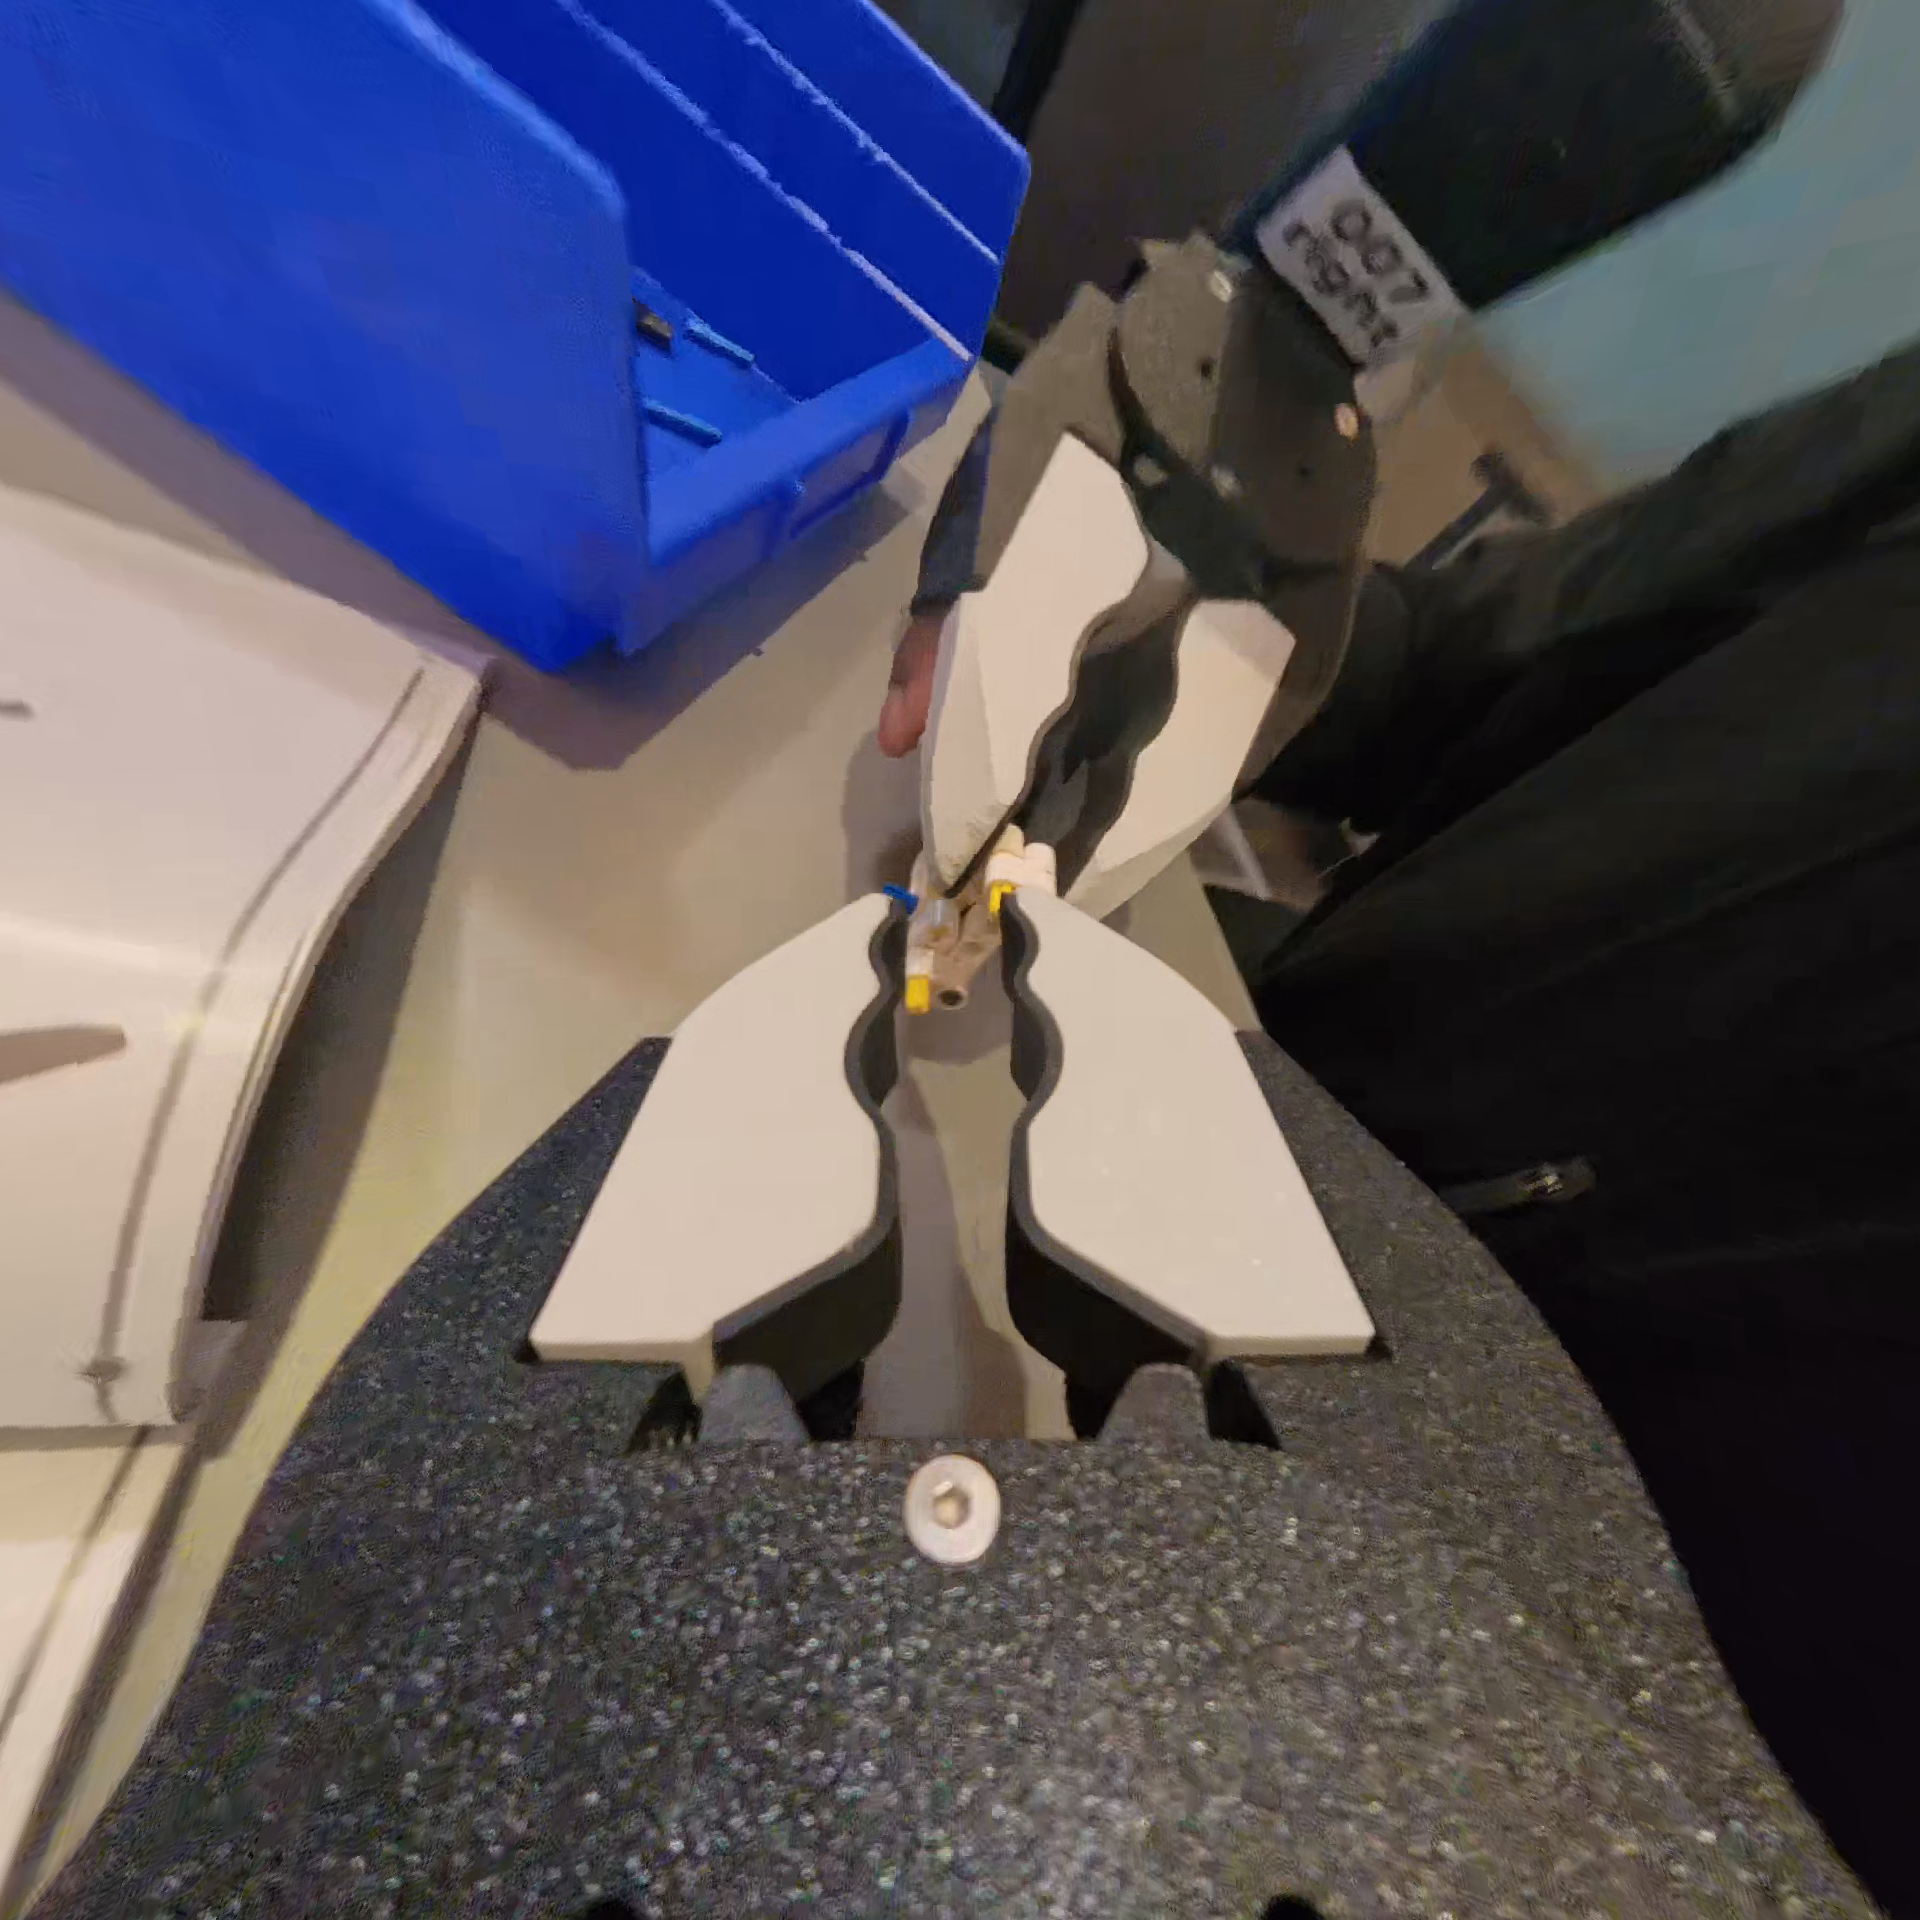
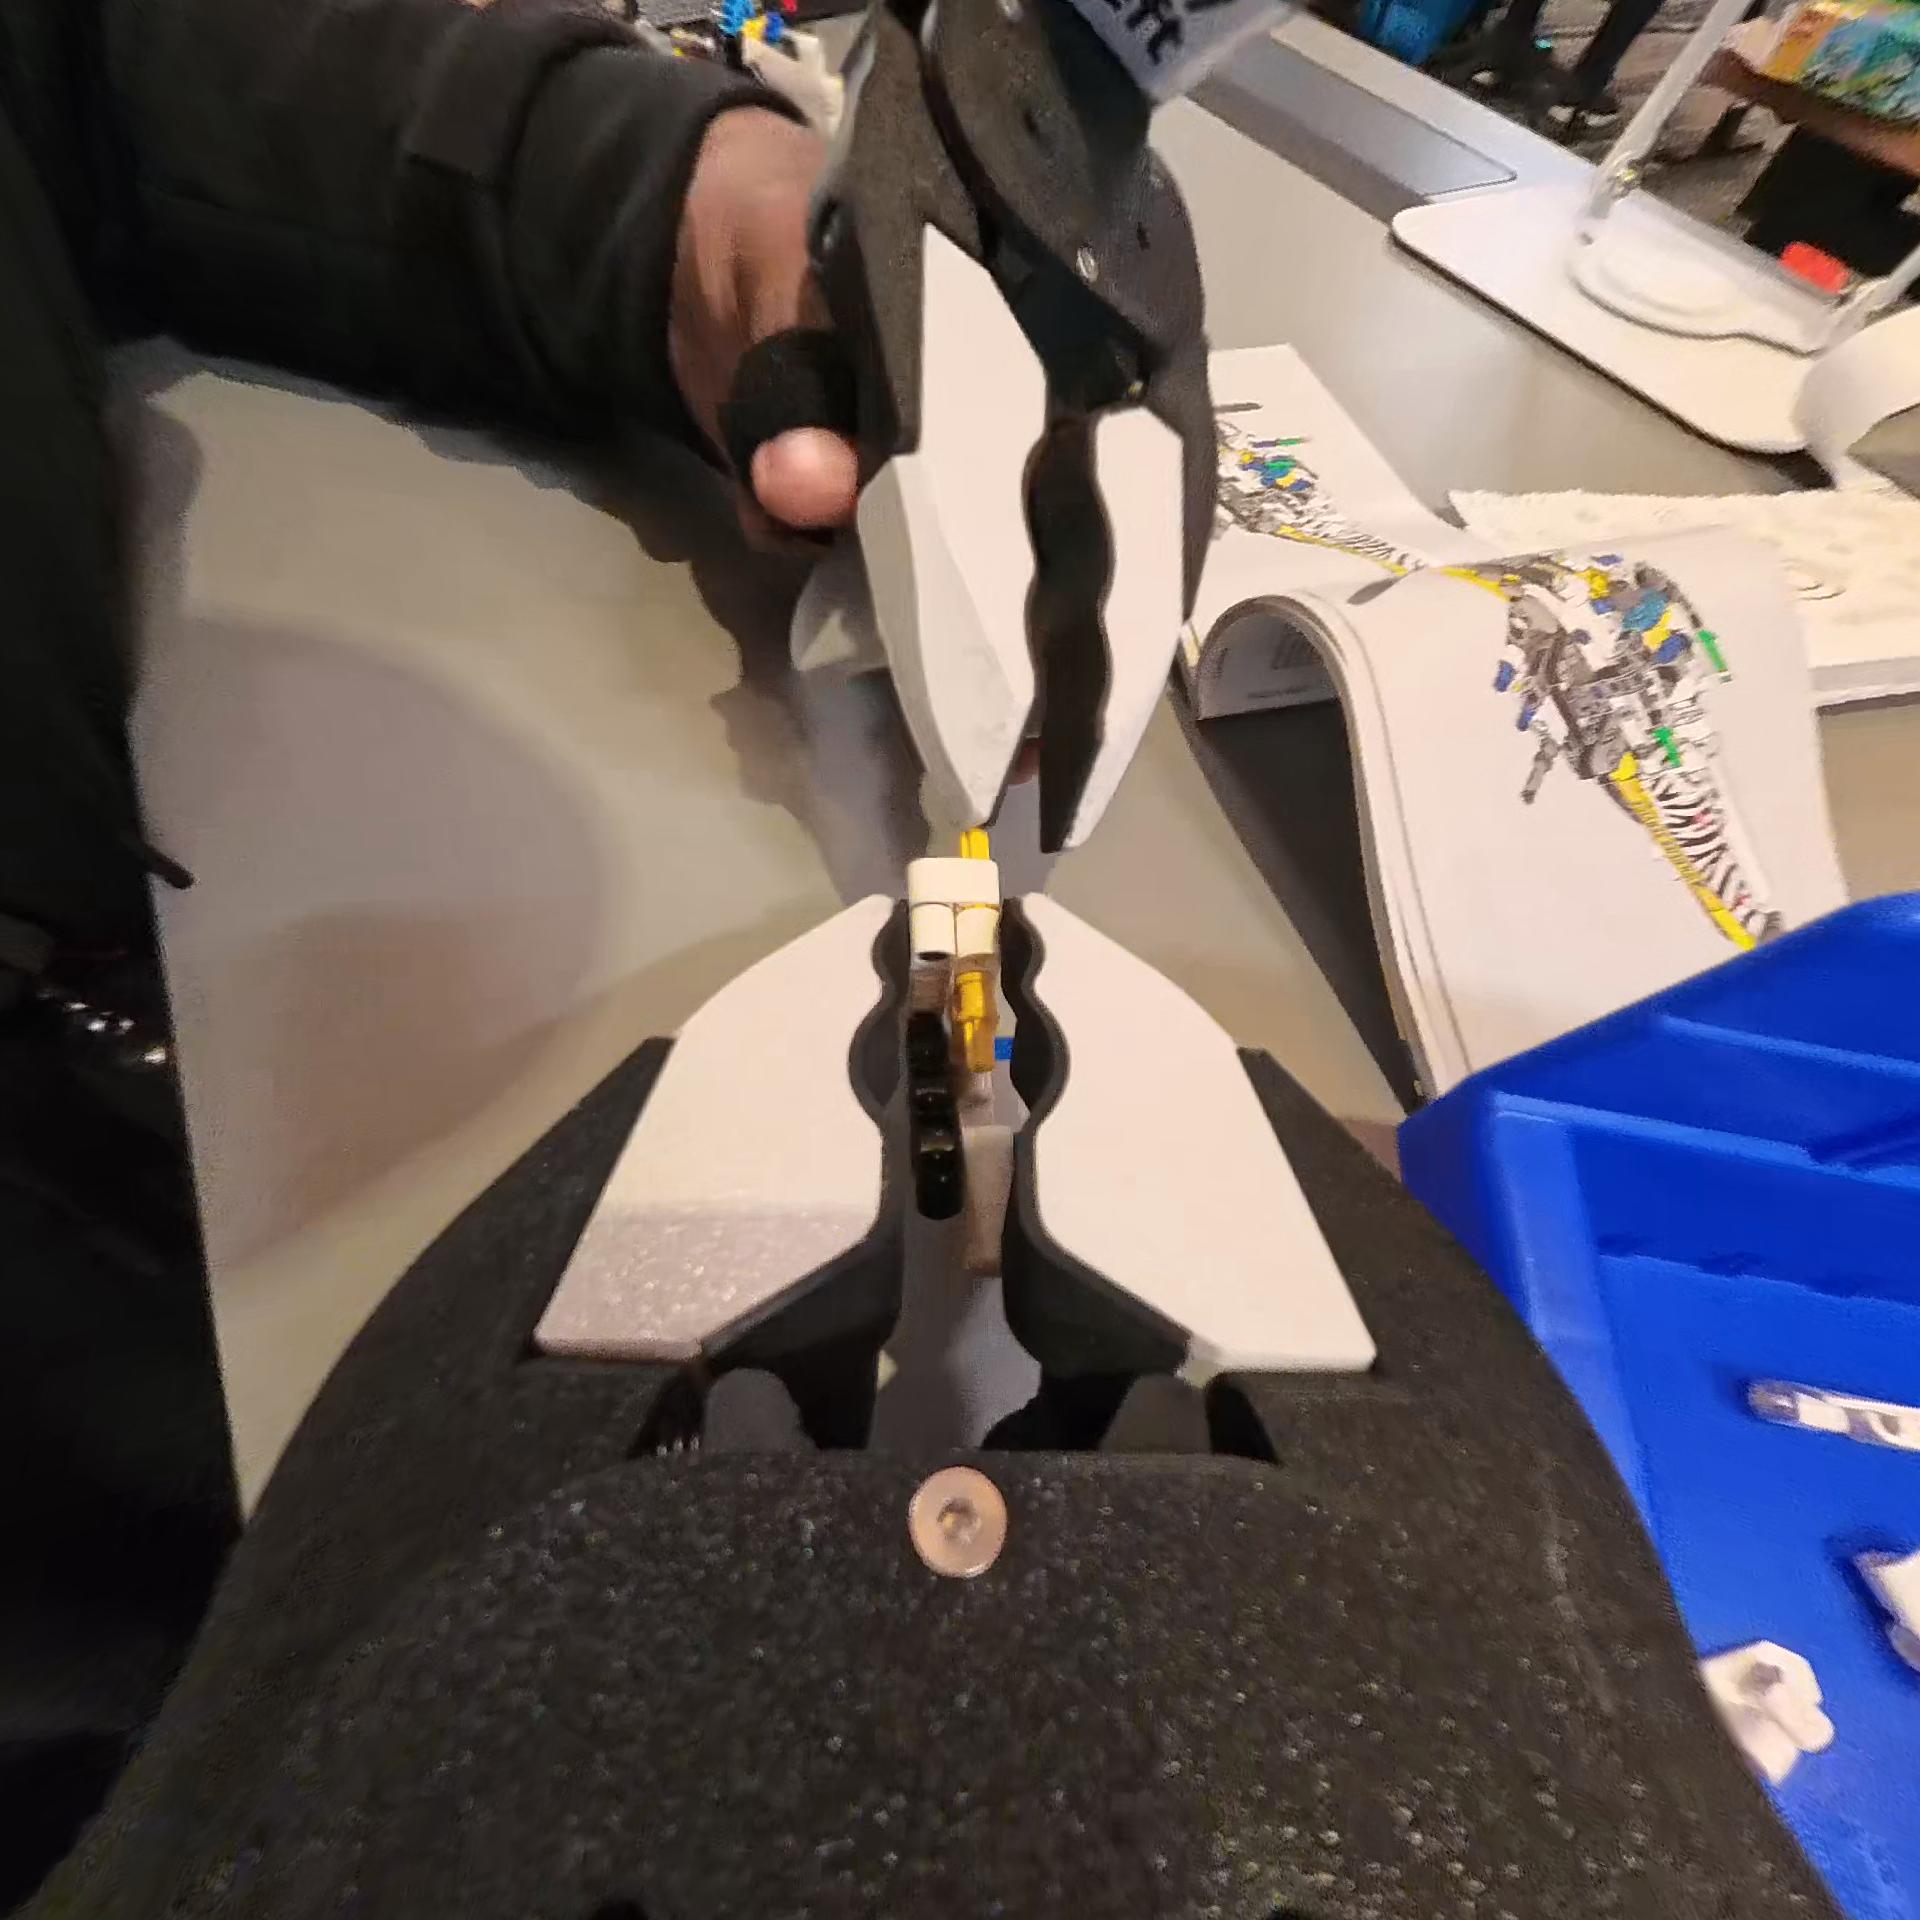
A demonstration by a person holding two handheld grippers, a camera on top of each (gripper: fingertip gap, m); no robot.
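The small brick assembly (image 1: pixel 940 951) sits between the left gripper (image 1: pixel 948 914) jaws, spread, pads not clearly pressing. In the right wrist view, the right gripper (image 2: pixel 956 925) pinches it above the tabletop (image 2: pixel 468 727); blue bin (image 2: pixel 1714 1195) beside.

The toy-brick piece (image 2: pixel 954 997) between the two tools mixes white, yellow, black, tan-grey and a spot of blue. Both grippers, right (image 2: pixel 956 914) and left (image 1: pixel 948 914), have off-white fingers with black wavy pads on speckled black bodies. The bin (image 1: pixel 499 312) is bright blue, the table (image 2: pixel 416 727) pale beige, and the open booklet (image 2: pixel 1558 727) white with yellow, blue, green and zebra-striped drawings.
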